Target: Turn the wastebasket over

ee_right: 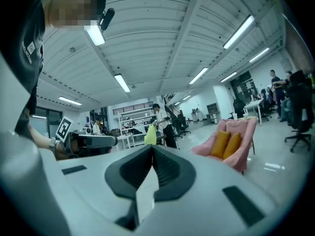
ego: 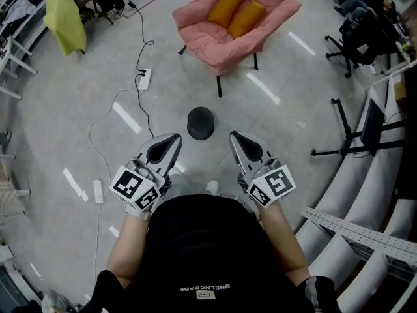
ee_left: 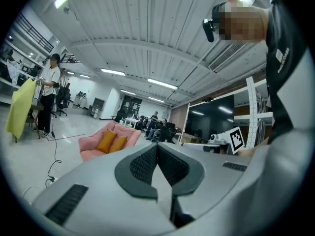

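Grey polished floor (ego: 58,109) spread wide around the person, who stood holding both tools out level in front of their body. On that floor, just beyond the two tips and roughly midway between them, sat the black wastebasket (ego: 201,123), a small round tub that neither tool touched; from above I could not tell which end of it was up. The left gripper (ego: 177,136) had its jaws pressed together with nothing between the ribbed pads (ee_left: 142,163), and the right gripper (ego: 233,136) was the same, closed tight on nothing. Further back, past the wastebasket, stood a pink armchair (ego: 231,25) with two orange cushions (ego: 236,10) leaning on its seat. A white power strip (ego: 144,79) lay off to the left of the chair, its dark cable trailing away across the floor. A yellow-green cloth (ego: 65,18) hung over something near the far left edge of the room.
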Demonstrator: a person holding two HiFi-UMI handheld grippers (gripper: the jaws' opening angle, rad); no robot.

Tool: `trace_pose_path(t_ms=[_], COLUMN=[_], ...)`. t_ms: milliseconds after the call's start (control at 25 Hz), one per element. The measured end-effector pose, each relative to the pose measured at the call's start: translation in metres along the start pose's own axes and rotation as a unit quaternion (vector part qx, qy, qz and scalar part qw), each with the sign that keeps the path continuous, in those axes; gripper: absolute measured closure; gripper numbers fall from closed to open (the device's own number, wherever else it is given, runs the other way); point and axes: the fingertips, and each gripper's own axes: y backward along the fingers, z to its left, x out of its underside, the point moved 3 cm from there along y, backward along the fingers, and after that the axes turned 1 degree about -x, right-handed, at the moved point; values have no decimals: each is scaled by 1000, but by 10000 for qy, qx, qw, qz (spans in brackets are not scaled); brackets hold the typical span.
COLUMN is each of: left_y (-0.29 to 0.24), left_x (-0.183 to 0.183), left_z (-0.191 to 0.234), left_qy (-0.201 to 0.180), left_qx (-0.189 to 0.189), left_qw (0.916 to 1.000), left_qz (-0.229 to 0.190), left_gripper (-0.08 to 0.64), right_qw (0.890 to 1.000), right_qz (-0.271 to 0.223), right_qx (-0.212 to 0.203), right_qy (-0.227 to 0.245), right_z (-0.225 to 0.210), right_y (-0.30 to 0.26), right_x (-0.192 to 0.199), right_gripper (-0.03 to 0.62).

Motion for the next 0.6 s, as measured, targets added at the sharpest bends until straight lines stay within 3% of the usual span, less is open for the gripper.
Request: trace_pose_path(t_ms=[360, 600], left_y=[-16, -24], left_x=[5, -7], left_z=[52, 122], left_qy=[286, 423], left_qx=[97, 138], left_qw=[9995, 9990], left_qz=[121, 86], left_gripper=[546, 546], right_qw=[9988, 9974], right_qz=[194, 397], right_qx=[400, 588], right_qy=[-199, -108], right_z=[-27, -36], right_y=[-33, -93], right_x=[6, 1], right_gripper=[583, 581])
